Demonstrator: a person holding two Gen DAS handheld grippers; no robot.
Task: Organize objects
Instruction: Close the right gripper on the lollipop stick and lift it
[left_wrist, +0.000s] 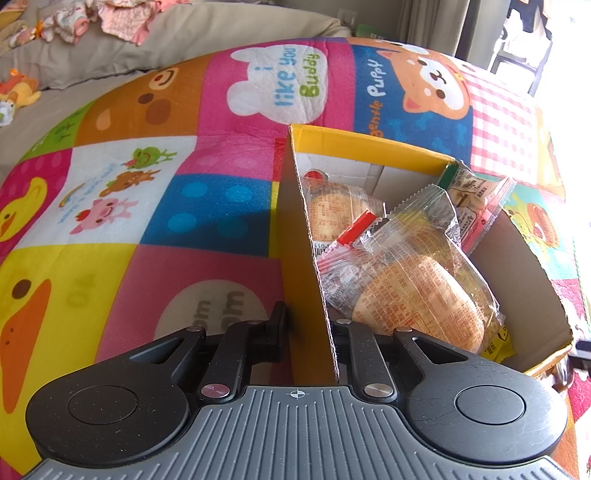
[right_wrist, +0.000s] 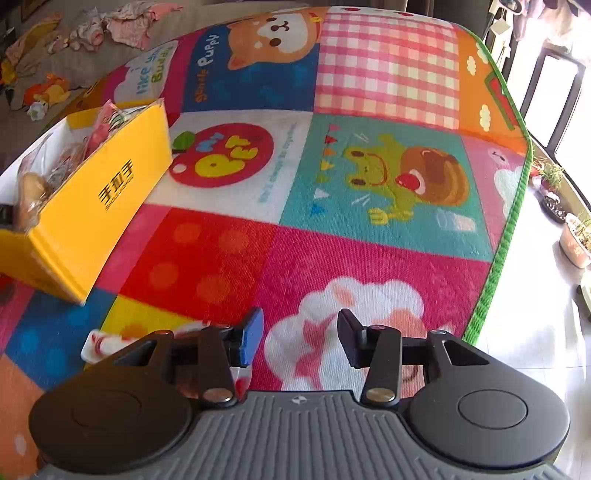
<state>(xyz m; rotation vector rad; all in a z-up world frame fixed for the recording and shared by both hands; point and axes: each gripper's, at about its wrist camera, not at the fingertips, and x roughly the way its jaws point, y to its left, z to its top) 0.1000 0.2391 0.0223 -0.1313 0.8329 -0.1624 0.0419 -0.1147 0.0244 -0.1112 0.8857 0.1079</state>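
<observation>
The right claw (right_wrist: 300, 338) stands part-open and empty, angled down at the patchwork play mat (right_wrist: 369, 177). A white-and-red wrapped snack packet (right_wrist: 101, 341) lies just to its left, partly under its left finger, long axis across. The left claw (left_wrist: 308, 325) pinches the yellow cardboard box's wall (left_wrist: 306, 258), with clear-wrapped buns (left_wrist: 413, 288) inside.

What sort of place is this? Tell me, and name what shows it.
Probably a home living room or play area: a cartoon-patterned play mat covers the floor, a soft toy and small clothes lie on a couch, and potted plants sit by a bright window.
</observation>
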